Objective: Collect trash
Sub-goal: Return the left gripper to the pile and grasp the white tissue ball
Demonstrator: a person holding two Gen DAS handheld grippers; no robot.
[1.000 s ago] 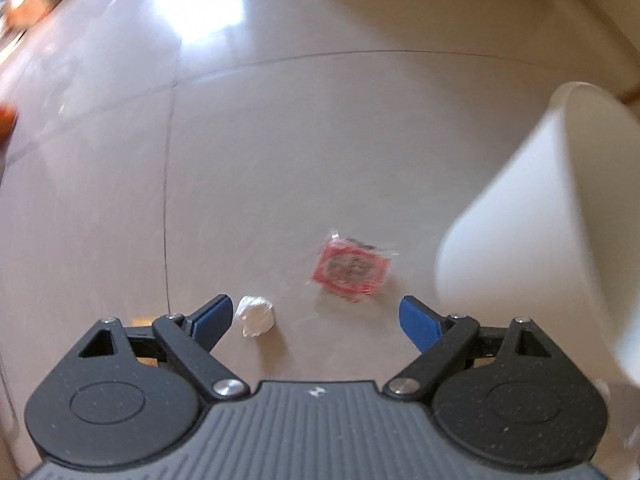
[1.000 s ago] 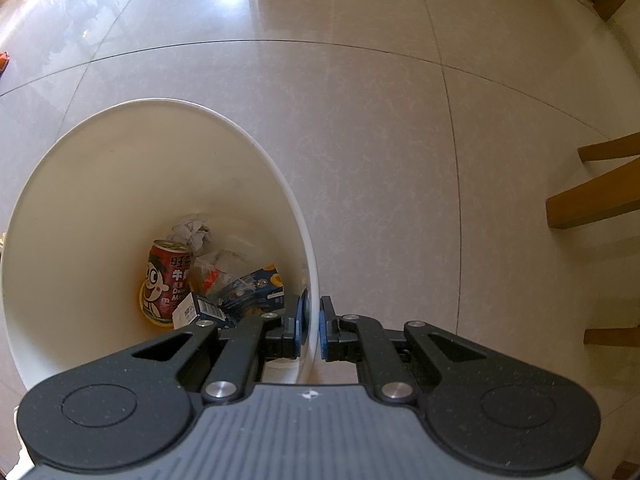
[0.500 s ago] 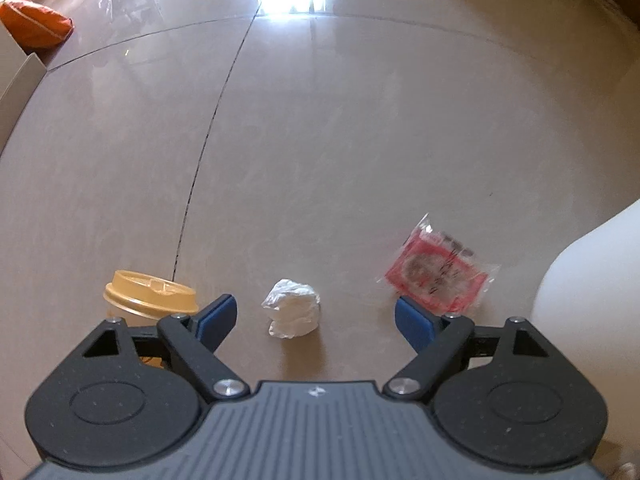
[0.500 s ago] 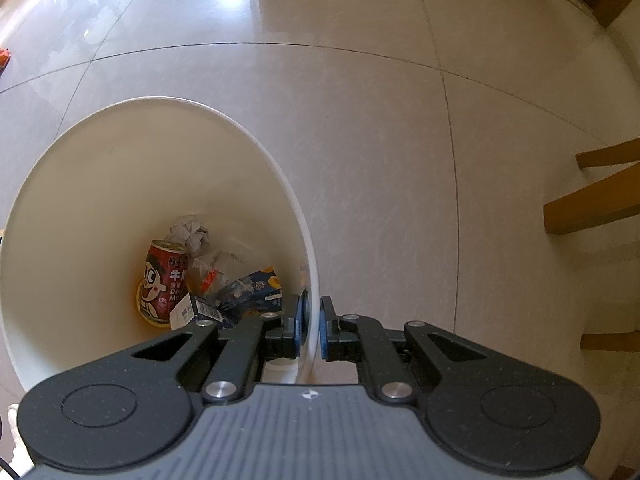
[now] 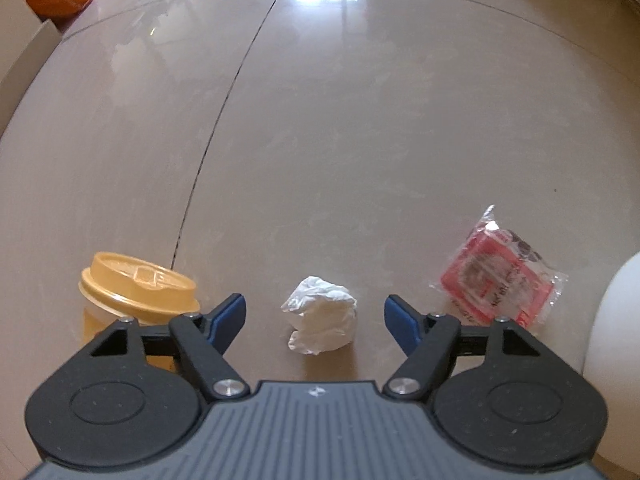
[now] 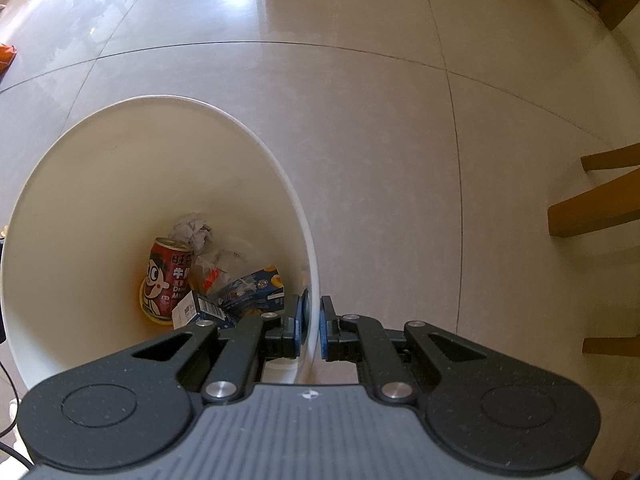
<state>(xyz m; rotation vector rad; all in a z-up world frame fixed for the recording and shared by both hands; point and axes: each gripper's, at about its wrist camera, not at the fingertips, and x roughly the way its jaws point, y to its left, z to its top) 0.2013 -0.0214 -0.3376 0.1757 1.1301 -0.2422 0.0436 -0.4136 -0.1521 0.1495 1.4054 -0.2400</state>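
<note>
Left gripper [image 5: 315,316] spread apart, jaws just been narrowing, pads not yet touching anything. Crumpled white paper ball [image 5: 320,320] lying on the floor [image 5: 360,140] directly between the two blue pads [image 5: 230,314], clear gaps on both sides. Lined up this way, probably, so that a simple squeeze catches the wad from both flanks. Tilted steeply down at the tile, close above it.

Paper ball: small, bright white, creased and folded in on itself, looks soft and light; likely to compress easily under the pads.

Just beside the left jaw, a cup with a tan lid [image 5: 136,288], upright, partly hidden behind the gripper's arm. To the right, near but apart from the ball, a red snack packet in clear wrap [image 5: 500,280], flat on the floor. At the far right edge, a slice of the white bin's wall [image 5: 612,328].

Right gripper [image 6: 311,328] clamped on the rim of the white bin [image 6: 120,184], one pad inside, one outside. Held so, presumably, to keep the bin steady and near the litter. Inside at the bottom: a red drink can [image 6: 168,276], a blue carton [image 6: 240,296], a grey paper wad [image 6: 192,232], some clear wrapping. Wooden furniture legs [image 6: 592,208] off to the right.
</note>
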